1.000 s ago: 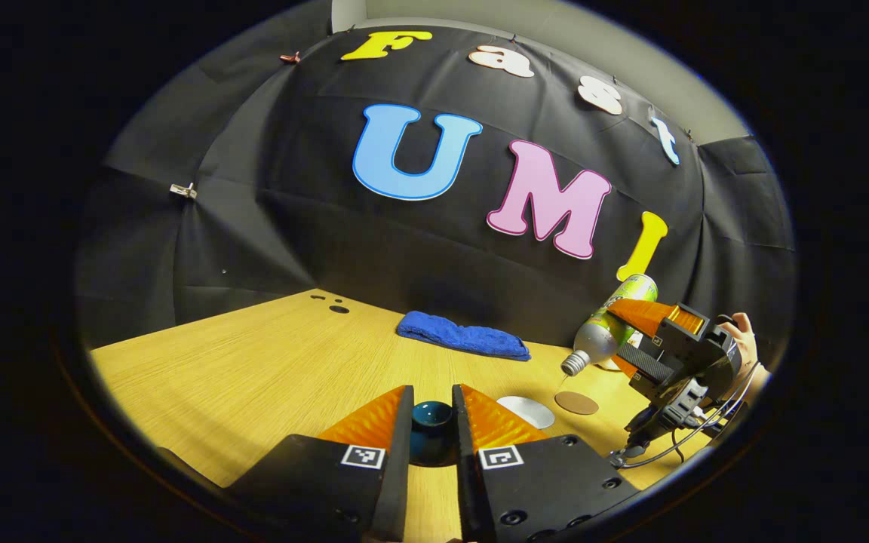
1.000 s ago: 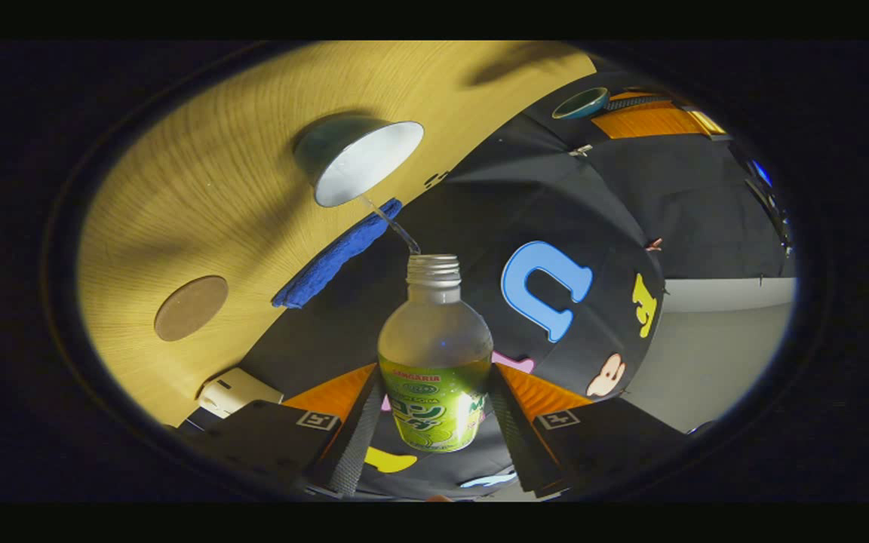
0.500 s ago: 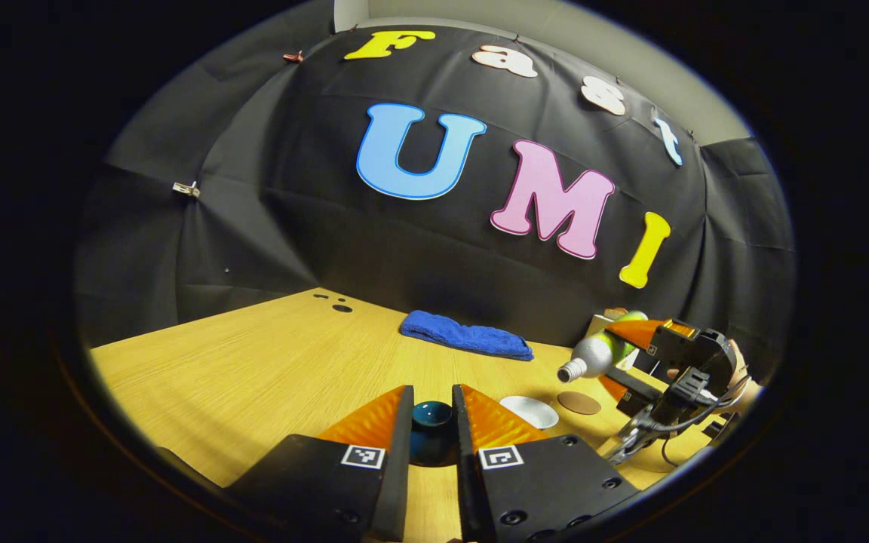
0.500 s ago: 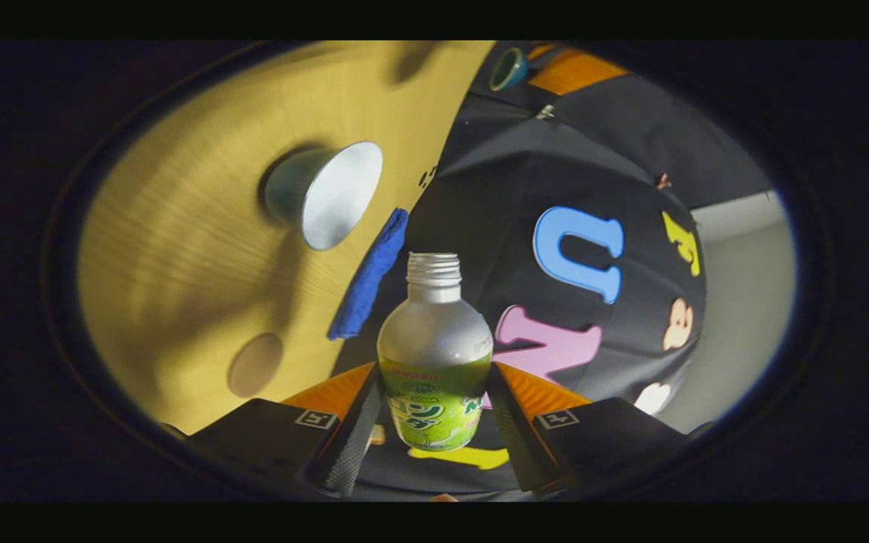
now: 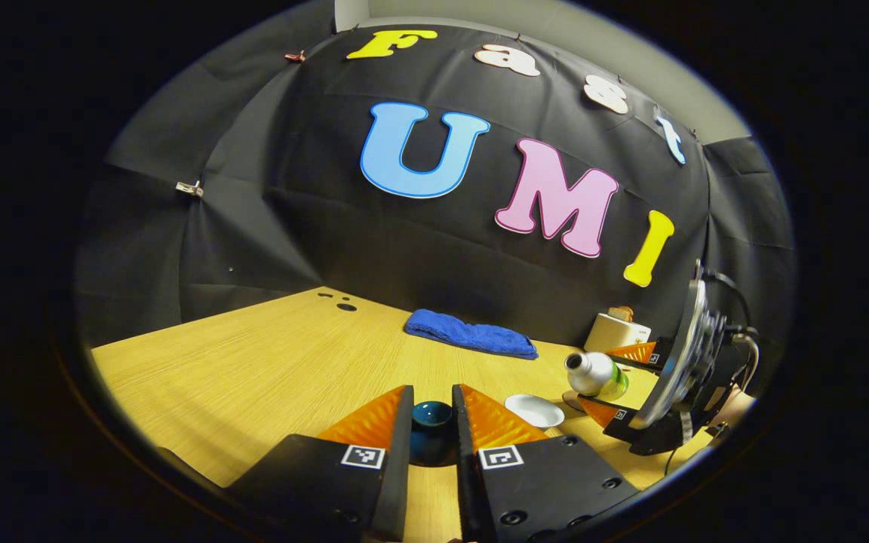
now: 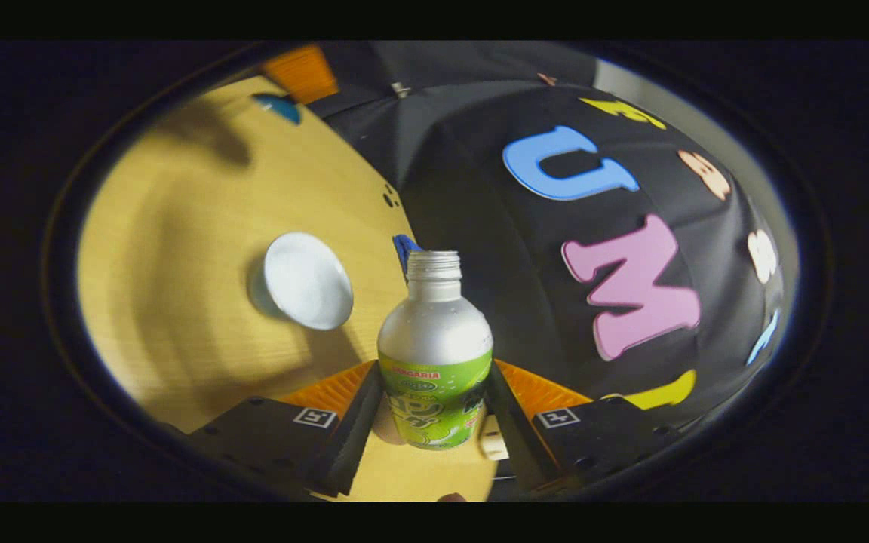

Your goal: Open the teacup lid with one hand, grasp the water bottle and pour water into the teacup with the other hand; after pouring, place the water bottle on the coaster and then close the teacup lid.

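Left gripper (image 5: 432, 422) is pinching the teacup lid (image 5: 431, 416) while right gripper (image 6: 434, 400) is clamping the water bottle (image 6: 434, 354) near the teacup (image 6: 306, 280).

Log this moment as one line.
left hand-held gripper: shut on teacup lid | right hand-held gripper: shut on water bottle, off the table | teacup: uncovered

Worktop (image 5: 253, 369): pale wood grain, lit from above.
Blue cloth (image 5: 471, 337): folded at the far edge, 12 o'clock.
White box (image 5: 615, 332): 2 o'clock, against the wall.
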Demonstrator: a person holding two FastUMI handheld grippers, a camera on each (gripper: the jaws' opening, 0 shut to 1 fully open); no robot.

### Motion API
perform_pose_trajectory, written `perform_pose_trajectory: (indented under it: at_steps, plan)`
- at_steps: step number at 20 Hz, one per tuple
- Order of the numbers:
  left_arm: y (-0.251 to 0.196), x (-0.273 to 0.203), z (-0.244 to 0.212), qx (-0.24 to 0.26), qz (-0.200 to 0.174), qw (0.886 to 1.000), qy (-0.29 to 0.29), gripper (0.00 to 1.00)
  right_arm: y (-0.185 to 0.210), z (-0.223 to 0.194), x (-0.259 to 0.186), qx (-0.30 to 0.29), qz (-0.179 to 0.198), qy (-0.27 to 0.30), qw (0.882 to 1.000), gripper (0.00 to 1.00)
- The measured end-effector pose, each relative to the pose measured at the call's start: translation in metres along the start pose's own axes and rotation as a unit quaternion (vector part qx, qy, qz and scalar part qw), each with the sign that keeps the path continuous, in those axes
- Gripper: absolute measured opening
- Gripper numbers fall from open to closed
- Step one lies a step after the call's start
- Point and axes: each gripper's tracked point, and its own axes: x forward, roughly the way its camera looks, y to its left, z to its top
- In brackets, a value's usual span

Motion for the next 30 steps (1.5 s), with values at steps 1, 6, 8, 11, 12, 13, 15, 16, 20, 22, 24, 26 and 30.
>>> perform_pose_trajectory:
  at_steps: [1, 6, 8, 11, 12, 13, 15, 16, 20, 22, 24, 26, 30]
  plan:
    - [-0.001, 0.000, 0.000, 0.000, -0.001, 1.000, 0.001, 0.31, -0.002, 0.006, 0.000, 0.046, 0.009, -0.006, 0.999, 0.80]
    - [-0.003, 0.001, -0.004, -0.001, -0.004, 1.000, 0.005, 0.31, -0.027, 0.024, 0.001, 0.296, 0.042, -0.051, 0.953, 0.81]
    - [-0.004, 0.001, -0.004, -0.002, -0.005, 1.000, 0.005, 0.31, -0.039, 0.021, 0.004, 0.368, 0.051, -0.066, 0.926, 0.81]
    - [-0.004, 0.002, -0.004, -0.002, -0.004, 1.000, 0.006, 0.31, -0.069, -0.002, 0.020, 0.418, 0.028, -0.065, 0.906, 0.80]
    - [-0.004, 0.002, -0.005, -0.002, -0.004, 1.000, 0.006, 0.31, -0.074, -0.012, 0.024, 0.425, 0.021, -0.063, 0.903, 0.81]
    - [-0.004, 0.002, -0.004, -0.002, -0.004, 1.000, 0.006, 0.31, -0.078, -0.023, 0.028, 0.433, 0.017, -0.058, 0.900, 0.81]
    - [-0.004, 0.002, -0.005, -0.002, -0.003, 1.000, 0.007, 0.31, -0.079, -0.042, 0.034, 0.453, 0.013, -0.050, 0.890, 0.77]
    - [-0.003, 0.002, -0.006, -0.003, -0.003, 1.000, 0.007, 0.31, -0.079, -0.051, 0.037, 0.466, 0.012, -0.046, 0.883, 0.77]
    - [-0.003, 0.003, -0.007, -0.003, -0.003, 1.000, 0.009, 0.31, -0.078, -0.077, 0.047, 0.509, 0.005, -0.029, 0.860, 0.80]
    - [-0.003, 0.003, -0.007, -0.002, -0.003, 1.000, 0.009, 0.31, -0.076, -0.084, 0.050, 0.523, 0.007, -0.024, 0.852, 0.80]
    - [-0.003, 0.003, -0.008, -0.002, -0.003, 1.000, 0.009, 0.31, -0.075, -0.089, 0.050, 0.526, 0.005, -0.022, 0.850, 0.77]
    - [-0.002, 0.004, -0.009, -0.003, -0.003, 1.000, 0.010, 0.31, -0.075, -0.091, 0.051, 0.525, 0.004, -0.022, 0.851, 0.80]
    - [-0.002, 0.004, -0.009, -0.004, -0.003, 1.000, 0.011, 0.31, -0.071, -0.096, 0.052, 0.523, 0.003, -0.018, 0.852, 0.81]
